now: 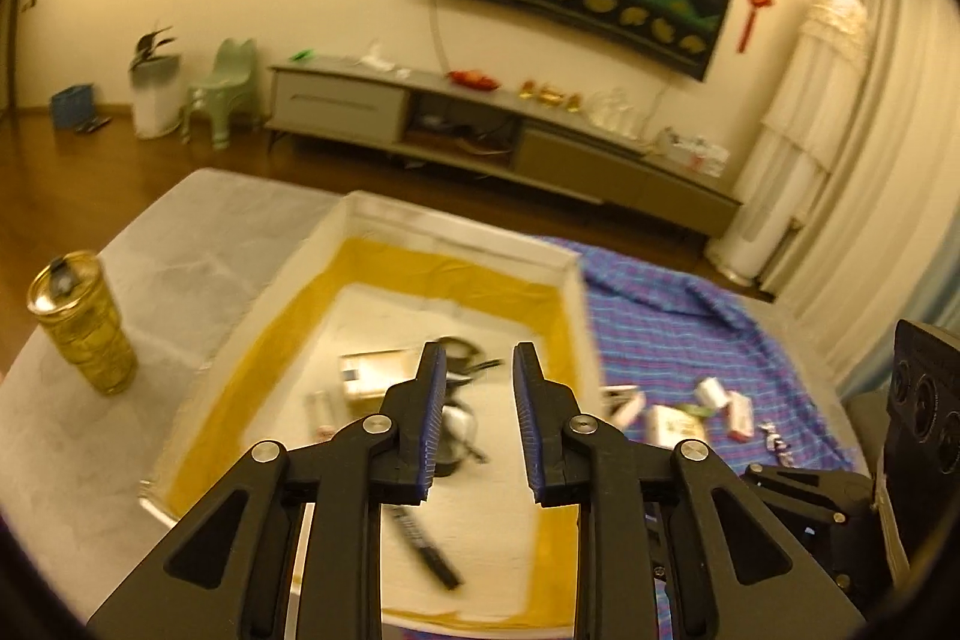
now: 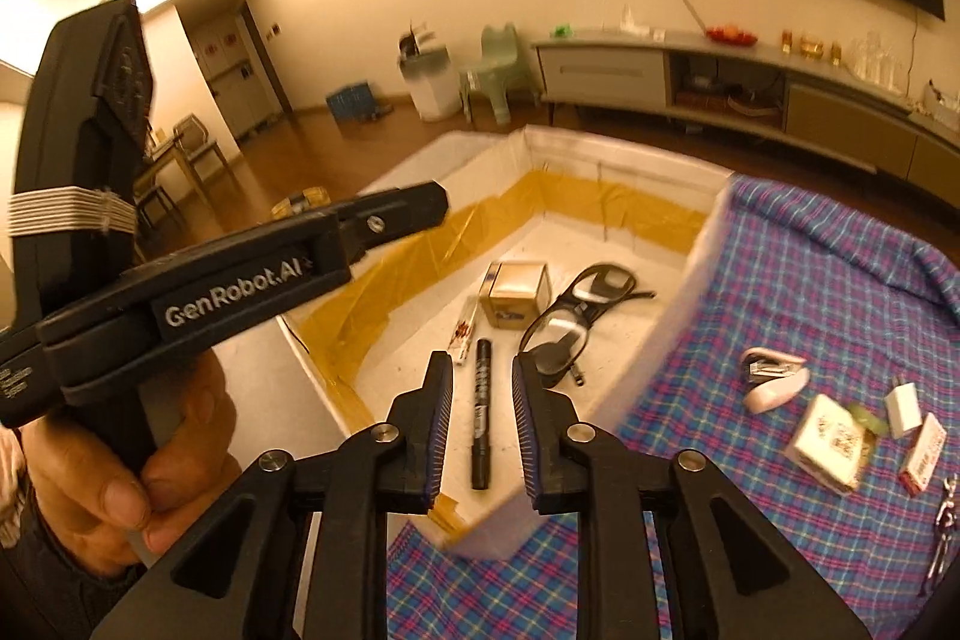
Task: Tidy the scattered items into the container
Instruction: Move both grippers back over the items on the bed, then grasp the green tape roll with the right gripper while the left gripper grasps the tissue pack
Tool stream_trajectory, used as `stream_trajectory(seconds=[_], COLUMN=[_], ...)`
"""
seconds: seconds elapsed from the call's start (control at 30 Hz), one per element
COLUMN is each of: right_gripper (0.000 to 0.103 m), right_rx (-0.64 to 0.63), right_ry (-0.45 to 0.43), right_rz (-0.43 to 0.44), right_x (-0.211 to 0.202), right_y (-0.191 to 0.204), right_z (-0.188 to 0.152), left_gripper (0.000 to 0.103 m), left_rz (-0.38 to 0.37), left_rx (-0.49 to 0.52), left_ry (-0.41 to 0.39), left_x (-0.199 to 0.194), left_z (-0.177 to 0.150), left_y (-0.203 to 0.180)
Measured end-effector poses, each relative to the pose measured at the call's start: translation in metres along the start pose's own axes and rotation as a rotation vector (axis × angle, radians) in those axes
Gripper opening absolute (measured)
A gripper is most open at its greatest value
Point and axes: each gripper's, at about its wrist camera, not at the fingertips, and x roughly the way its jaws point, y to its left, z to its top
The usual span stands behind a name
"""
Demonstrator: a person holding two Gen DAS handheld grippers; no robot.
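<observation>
Over the foam box (image 2: 690, 250) both tongs — left (image 1: 480, 418), right (image 2: 481, 424) — hang parted and empty, clear of its walls.

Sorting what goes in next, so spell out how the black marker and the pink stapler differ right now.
The black marker already lies inside the white box; the pink stapler still sits outside on the plaid cloth. The marker is a slim, dark stick lying flat; the stapler is a stubby, pale wedge with its jaw gaping. Neither is being held by a gripper.

Warm yellow indoor light, ceiling glare; motion blur throughout; fisheye bending, dark corners.
</observation>
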Motion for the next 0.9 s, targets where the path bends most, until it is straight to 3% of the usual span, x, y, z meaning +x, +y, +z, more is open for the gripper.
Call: stream_trajectory(seconds=[0.3,0.7,0.9], right_gripper=[0.023,0.023,0.032], right_rx=[0.041,0.167,0.225], right_ry=[-0.11,-0.101,-0.054], right_rz=[-0.045,-0.141,-0.193], right_x=[-0.06,-0.097,-0.1], right_y=[-0.05,-0.14,-0.189], right_z=[-0.019,-0.06,-0.077], left_gripper=[0.034,0.044,0.047], left_rz=[-0.094,-0.188,-0.179], left_rx=[0.086,0.177,0.227], left_ry=[0.04,0.196,0.295], left_x=[0.014,0.076,0.116], left_z=[-0.009,-0.042,-0.064], left_y=[-0.069,-0.16,-0.187])
